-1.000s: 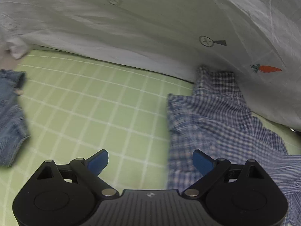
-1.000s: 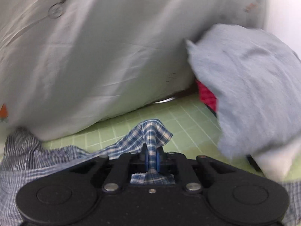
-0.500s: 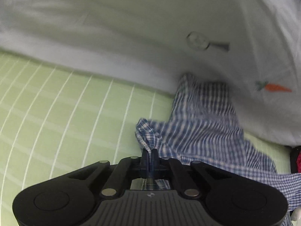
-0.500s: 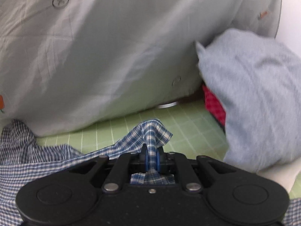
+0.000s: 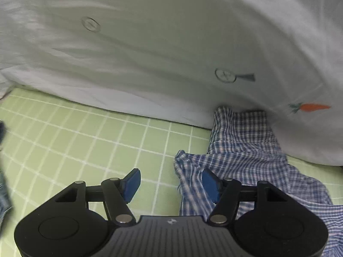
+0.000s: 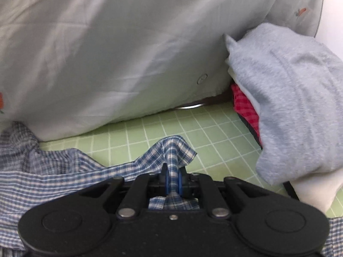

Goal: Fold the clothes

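A blue-and-white checked garment (image 5: 246,150) lies crumpled on the green grid mat (image 5: 85,141). My left gripper (image 5: 171,184) hangs over the garment's left edge, its jaws opening. The cloth's edge lies by the right blue pad (image 5: 211,185), and neither pad presses on it. In the right wrist view the same checked garment (image 6: 53,171) stretches to the left, and my right gripper (image 6: 171,181) is shut on a bunched corner of it that sticks up between the pads.
A large white quilt (image 5: 171,42) with small printed carrots fills the back of both views. A grey fleece (image 6: 295,98) lies over a red checked cloth (image 6: 244,107) at the right. Denim (image 5: 4,194) shows at the left edge.
My left gripper went from open to shut on the garment's edge, then let go and now stands open. My right gripper kept its hold and hardly moved.
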`<state>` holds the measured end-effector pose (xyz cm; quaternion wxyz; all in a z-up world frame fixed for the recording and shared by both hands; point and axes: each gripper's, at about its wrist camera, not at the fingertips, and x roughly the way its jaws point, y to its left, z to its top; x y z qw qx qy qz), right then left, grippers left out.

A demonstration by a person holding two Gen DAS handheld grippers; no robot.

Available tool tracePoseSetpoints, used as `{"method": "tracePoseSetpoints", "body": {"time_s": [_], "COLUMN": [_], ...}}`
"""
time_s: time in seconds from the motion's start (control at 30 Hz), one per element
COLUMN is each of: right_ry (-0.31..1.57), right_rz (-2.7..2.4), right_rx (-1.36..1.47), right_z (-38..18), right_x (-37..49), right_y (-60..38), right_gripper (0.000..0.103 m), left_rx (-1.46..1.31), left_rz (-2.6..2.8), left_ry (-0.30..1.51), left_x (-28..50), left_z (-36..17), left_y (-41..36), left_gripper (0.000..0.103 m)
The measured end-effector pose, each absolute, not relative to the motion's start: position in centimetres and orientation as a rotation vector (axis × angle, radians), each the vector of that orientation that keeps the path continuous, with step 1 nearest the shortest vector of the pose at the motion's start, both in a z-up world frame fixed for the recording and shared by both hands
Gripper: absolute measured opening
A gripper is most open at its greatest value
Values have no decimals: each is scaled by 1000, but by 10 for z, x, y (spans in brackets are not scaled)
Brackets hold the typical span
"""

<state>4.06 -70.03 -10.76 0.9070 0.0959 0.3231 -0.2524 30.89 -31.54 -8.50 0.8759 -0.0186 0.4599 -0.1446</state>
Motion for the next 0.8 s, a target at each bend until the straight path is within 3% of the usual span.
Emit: {"method": "tracePoseSetpoints", "body": {"time_s": [0.4,0.73,0.77,0.8], "right_ry": [554,737,744,746], "right_rz": [-212,-4,-3,-4], "right_rx": [-165,-109,-63,-15], "right_z": [-57,-118,-120,-121], "right_x": [-44,-125,-133,-141], "right_y": [-555,-438,-438,-440], "right_gripper": [8,11,22,45], "left_rx": [-80,-36,-33,-30], "left_rz": [-310,-341,-342,-340], "left_ry": [948,1014,1020,1025], "left_x": [144,18,8,1], "left_z": [-28,-39,-41,-43], "left_y": [-250,-227,-225,-225], "left_gripper": [69,69,69,69]}}
